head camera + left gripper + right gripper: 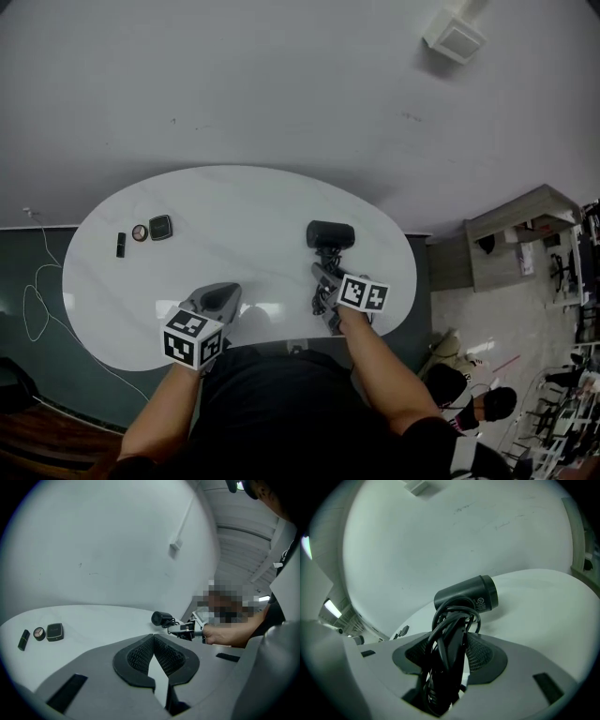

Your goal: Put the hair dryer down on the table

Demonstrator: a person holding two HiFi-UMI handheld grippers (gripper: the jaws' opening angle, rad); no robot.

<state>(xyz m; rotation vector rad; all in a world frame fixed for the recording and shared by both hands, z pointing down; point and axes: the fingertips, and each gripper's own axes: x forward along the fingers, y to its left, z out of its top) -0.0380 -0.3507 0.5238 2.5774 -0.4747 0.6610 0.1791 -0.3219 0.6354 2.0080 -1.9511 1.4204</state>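
Layout around the two grippers
The hair dryer juts ahead of the right gripper, its handle between the jaws; three small items lie on the table, ahead-left of the left gripper.

No text, brand or number is showing legibly in any view. The hair dryer is carrying a small pale printed mark near one end of its barrel, too small to read. The left marker cube and the right marker cube are displaying black-and-white square patterns only, without characters.

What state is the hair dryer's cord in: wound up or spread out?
Wound up: the cord lies looped against the hair dryer handle, clamped by the right gripper.
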